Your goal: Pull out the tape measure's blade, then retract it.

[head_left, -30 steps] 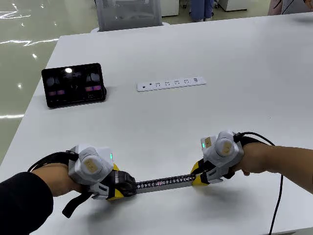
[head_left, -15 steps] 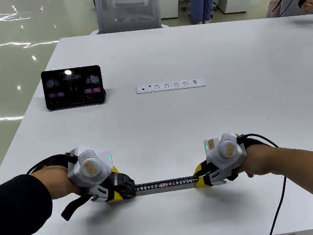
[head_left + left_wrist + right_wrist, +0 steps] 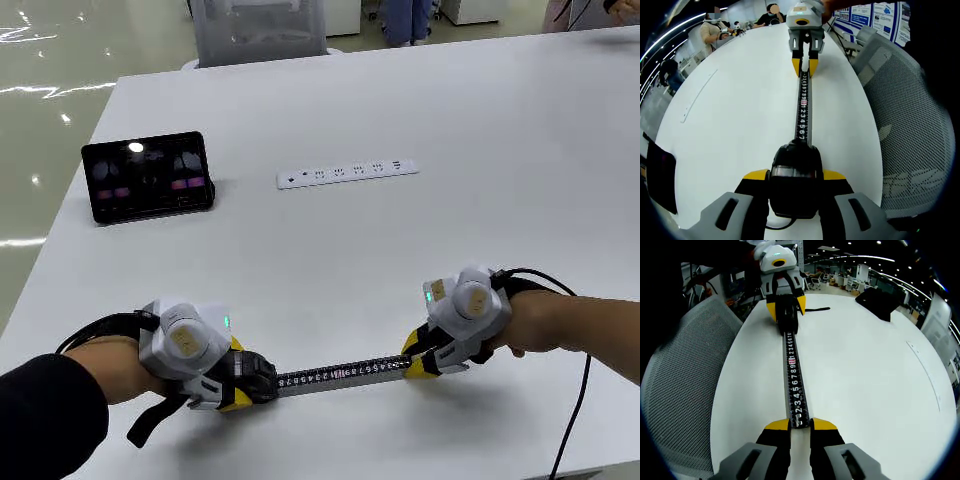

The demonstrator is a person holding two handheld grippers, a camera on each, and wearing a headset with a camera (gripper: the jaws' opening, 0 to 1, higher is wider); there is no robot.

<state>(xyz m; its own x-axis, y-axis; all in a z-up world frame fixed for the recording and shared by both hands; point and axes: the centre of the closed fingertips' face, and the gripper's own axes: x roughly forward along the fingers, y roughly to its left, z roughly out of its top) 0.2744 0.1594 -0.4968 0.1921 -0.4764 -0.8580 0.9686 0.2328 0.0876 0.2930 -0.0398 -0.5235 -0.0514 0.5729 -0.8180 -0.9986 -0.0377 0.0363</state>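
A black tape measure case (image 3: pixel 796 176) (image 3: pixel 256 378) lies near the table's front edge, with my left gripper (image 3: pixel 796 176) (image 3: pixel 240 382) shut on it. Its blade (image 3: pixel 340 373) (image 3: pixel 803 111) (image 3: pixel 793 382), printed with numbers, runs flat along the table to the right. My right gripper (image 3: pixel 800 424) (image 3: pixel 412 362) is shut on the blade's tip. In the left gripper view the right gripper (image 3: pixel 805 64) faces me at the far end of the blade. In the right gripper view the left gripper (image 3: pixel 785 307) holds the case (image 3: pixel 788 315) at the far end.
A black tablet (image 3: pixel 148 175) lies at the table's left. A white power strip (image 3: pixel 347 171) lies in the middle, farther back. A mesh chair (image 3: pixel 900 115) stands by the table's near edge. A cable (image 3: pixel 578 380) trails from the right hand.
My right gripper has moved a little to the right with the blade's tip, so more blade is out of the case. The left gripper has stayed put.
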